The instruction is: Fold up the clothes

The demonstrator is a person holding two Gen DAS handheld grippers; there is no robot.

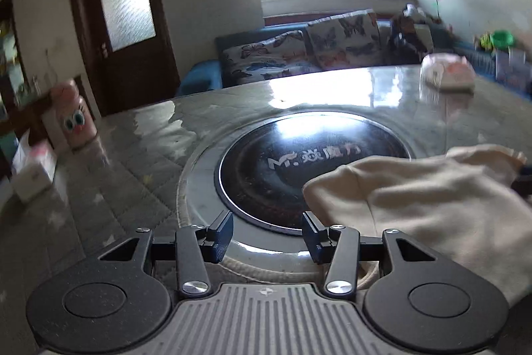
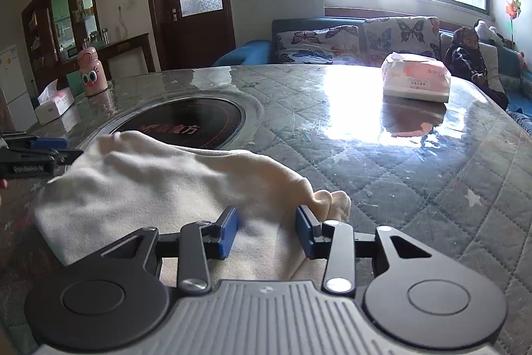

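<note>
A cream garment (image 1: 432,205) lies in a bunched heap on the glass-topped table, partly over the round black cooktop (image 1: 289,168). In the left wrist view my left gripper (image 1: 267,235) is open and empty, its right finger at the garment's left edge. In the right wrist view the garment (image 2: 159,188) fills the lower left. My right gripper (image 2: 267,230) is open with its fingers over the garment's near right end, holding nothing. The left gripper (image 2: 36,155) shows at the left edge beside the cloth.
A tissue pack (image 2: 415,79) lies at the far right of the table (image 2: 399,172). A pink bottle (image 2: 93,72) and a white tissue box (image 2: 55,105) stand at the far left. A sofa with butterfly cushions (image 2: 349,39) is behind the table.
</note>
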